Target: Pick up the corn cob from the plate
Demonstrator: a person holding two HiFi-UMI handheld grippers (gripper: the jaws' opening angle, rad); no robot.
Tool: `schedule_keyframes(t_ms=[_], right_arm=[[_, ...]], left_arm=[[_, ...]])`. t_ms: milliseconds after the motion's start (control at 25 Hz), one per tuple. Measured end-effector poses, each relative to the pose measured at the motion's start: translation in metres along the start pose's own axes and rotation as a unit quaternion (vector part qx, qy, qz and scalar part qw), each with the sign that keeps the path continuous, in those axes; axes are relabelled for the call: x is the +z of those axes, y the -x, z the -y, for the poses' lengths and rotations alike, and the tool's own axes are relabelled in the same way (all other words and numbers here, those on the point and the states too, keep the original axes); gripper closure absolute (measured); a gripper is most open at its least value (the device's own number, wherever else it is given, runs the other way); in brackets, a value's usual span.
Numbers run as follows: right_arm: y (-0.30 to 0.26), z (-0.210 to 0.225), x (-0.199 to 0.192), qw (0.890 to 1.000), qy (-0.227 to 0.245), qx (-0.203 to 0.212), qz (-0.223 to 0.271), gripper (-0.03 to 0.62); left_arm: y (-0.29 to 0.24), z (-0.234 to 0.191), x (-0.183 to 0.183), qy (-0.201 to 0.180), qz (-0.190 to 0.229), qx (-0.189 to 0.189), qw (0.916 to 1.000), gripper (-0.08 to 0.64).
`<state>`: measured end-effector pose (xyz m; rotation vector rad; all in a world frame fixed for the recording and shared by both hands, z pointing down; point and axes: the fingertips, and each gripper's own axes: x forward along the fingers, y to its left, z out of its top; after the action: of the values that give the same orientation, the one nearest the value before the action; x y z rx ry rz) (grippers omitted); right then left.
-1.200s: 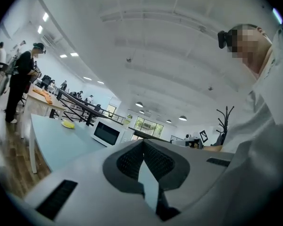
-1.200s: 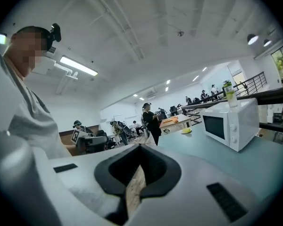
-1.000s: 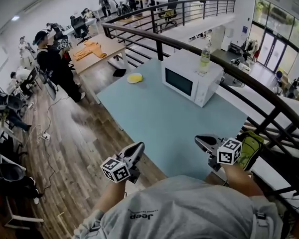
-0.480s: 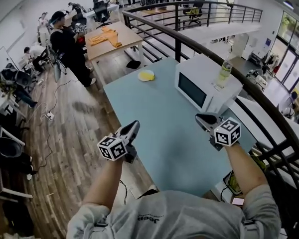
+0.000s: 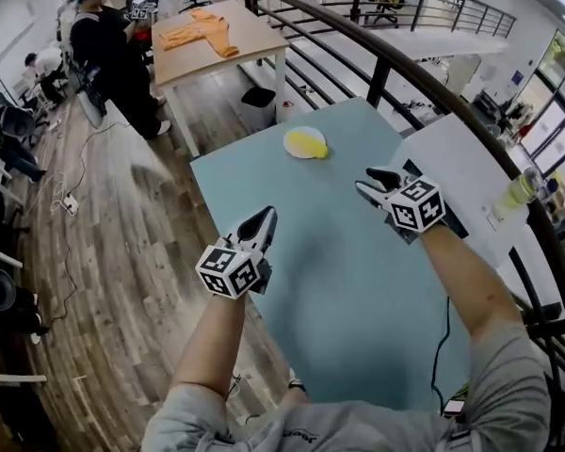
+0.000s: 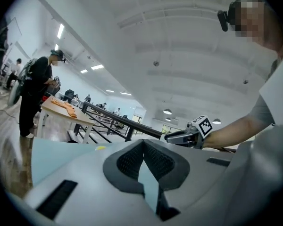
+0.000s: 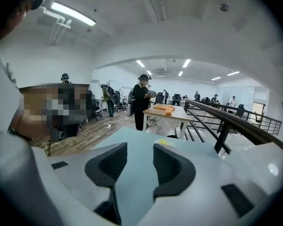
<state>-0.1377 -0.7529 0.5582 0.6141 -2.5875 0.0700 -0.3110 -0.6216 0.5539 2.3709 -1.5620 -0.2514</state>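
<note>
The yellow corn cob (image 5: 308, 141) lies on a small white plate (image 5: 293, 145) at the far end of the pale blue table (image 5: 358, 290). It shows as a small yellow spot in the left gripper view (image 6: 100, 148) and in the right gripper view (image 7: 166, 142). My left gripper (image 5: 266, 217) hovers over the table's left part, short of the plate, with its jaws shut and empty (image 6: 143, 141). My right gripper (image 5: 365, 181) is to the right of the plate and nearer to it. Its jaws are opening with only bare table between them (image 7: 140, 147).
A white microwave (image 5: 452, 153) stands on the table's right side behind my right gripper, with a bottle (image 5: 520, 190) on it. A dark railing (image 5: 424, 73) runs behind the table. A person (image 5: 108, 40) stands by a wooden table (image 5: 217, 36) at the far left.
Both grippers have travelled forward over the table toward the plate, which now sits closer in view. The right gripper's jaws, together before, now stand apart.
</note>
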Motion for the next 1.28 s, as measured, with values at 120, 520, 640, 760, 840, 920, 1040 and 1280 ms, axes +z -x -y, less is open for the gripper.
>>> schedule_keyframes(t_ms=[120, 520, 640, 760, 840, 920, 1040, 1280], right_arm=[[-0.077, 0.020, -0.004, 0.999, 0.018, 0.012, -0.040, 0.382], [-0.263, 0.093, -0.049, 0.989, 0.069, 0.011, -0.131, 0.300], [-0.292, 0.105, -0.062, 0.988, 0.061, 0.007, -0.140, 0.290], [-0.311, 0.116, -0.072, 0.986, 0.061, -0.001, -0.152, 0.281], [-0.319, 0.121, -0.080, 0.985, 0.062, -0.001, -0.164, 0.272], [-0.324, 0.125, -0.089, 0.983, 0.066, 0.001, -0.173, 0.270], [-0.329, 0.127, -0.096, 0.982, 0.068, 0.005, -0.176, 0.272], [-0.336, 0.127, -0.095, 0.982, 0.034, 0.010, -0.185, 0.333]], left_arm=[[-0.035, -0.036, -0.025, 0.029, -0.008, 0.005, 0.9995, 0.541], [-0.118, -0.118, -0.069, 0.006, -0.031, 0.018, 0.9993, 0.541], [-0.135, -0.129, -0.075, -0.003, -0.033, 0.018, 0.9993, 0.541], [-0.149, -0.133, -0.077, 0.000, -0.029, 0.011, 0.9995, 0.541], [-0.156, -0.131, -0.080, -0.004, -0.028, 0.008, 0.9996, 0.541], [-0.162, -0.128, -0.085, -0.012, -0.030, 0.005, 0.9995, 0.541], [-0.167, -0.126, -0.092, -0.018, -0.032, 0.003, 0.9993, 0.541], [-0.164, -0.127, -0.096, -0.006, -0.032, 0.005, 0.9994, 0.541]])
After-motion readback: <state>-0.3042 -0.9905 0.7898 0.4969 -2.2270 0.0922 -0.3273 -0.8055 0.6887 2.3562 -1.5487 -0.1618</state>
